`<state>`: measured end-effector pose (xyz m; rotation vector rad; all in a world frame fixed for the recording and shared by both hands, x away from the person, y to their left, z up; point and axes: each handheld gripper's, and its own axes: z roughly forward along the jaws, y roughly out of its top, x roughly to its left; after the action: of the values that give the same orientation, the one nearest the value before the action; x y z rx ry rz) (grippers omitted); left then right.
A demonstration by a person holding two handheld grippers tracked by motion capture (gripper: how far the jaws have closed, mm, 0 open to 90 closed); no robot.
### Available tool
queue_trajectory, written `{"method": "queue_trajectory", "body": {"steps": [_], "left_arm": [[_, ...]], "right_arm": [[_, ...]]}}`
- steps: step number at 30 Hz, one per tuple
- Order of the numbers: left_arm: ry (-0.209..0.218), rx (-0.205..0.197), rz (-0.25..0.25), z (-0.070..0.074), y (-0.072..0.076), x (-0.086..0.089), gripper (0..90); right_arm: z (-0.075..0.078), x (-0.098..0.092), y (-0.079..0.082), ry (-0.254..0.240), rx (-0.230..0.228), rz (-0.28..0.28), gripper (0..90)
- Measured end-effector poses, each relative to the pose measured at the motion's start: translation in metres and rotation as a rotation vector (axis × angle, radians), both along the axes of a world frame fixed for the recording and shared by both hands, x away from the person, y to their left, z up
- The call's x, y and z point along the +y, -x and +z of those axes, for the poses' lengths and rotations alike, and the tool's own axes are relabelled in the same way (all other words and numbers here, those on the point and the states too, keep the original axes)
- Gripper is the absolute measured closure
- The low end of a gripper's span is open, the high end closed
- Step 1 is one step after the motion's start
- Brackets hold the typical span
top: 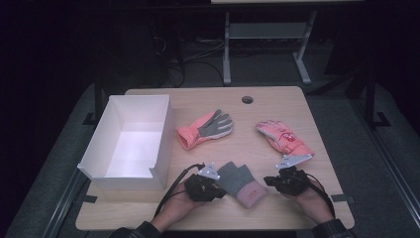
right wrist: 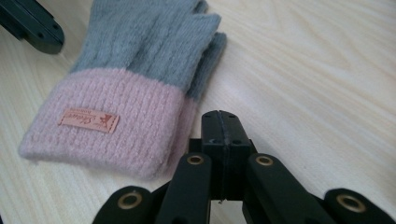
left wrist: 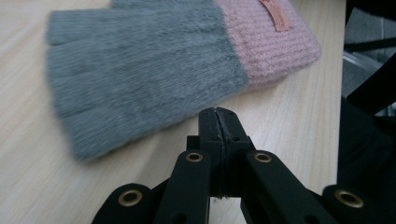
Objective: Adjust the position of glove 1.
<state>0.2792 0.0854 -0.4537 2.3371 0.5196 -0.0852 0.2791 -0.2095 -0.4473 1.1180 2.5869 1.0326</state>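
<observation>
A grey knitted glove with a pink cuff lies flat near the table's front edge, between my two grippers. My left gripper sits just left of it, shut, with nothing between its jaws. The glove's grey fingers lie a little beyond those tips. My right gripper rests just right of the glove, shut and empty as well. The pink cuff with its small tan label lies to the left of its tips. Neither gripper touches the glove.
An open white box stands at the table's left. A pink glove with a grey palm lies mid-table, and a pink and white glove lies right of it. A cable hole sits near the far edge.
</observation>
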Motion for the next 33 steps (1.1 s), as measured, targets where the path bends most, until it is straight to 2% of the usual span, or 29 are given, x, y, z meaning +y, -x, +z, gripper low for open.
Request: {"method": "queue_trajectory", "body": {"steps": [5, 12, 21, 30, 33], "left_arm": [[-0.021, 0.005, -0.009, -0.004, -0.002, -0.010, 89.6], [-0.010, 0.017, 0.020, -0.007, -0.010, -0.016, 89.6], [-0.020, 0.002, 0.058, -0.003, -0.026, -0.010, 89.5], [-0.001, 0.005, 0.110, -0.001, -0.040, -0.002, 89.5], [-0.008, -0.005, 0.107, 0.000, -0.046, 0.000, 89.5]], "right_arm": [[-0.001, 0.004, 0.000, -0.002, 0.018, 0.026, 90.0], [-0.001, 0.008, 0.002, 0.000, 0.030, 0.065, 90.0], [-0.003, 0.013, 0.003, -0.001, 0.035, 0.098, 90.0], [-0.004, 0.022, 0.006, -0.002, 0.052, 0.128, 90.0], [-0.005, 0.025, 0.006, -0.008, 0.058, 0.138, 90.0]]}}
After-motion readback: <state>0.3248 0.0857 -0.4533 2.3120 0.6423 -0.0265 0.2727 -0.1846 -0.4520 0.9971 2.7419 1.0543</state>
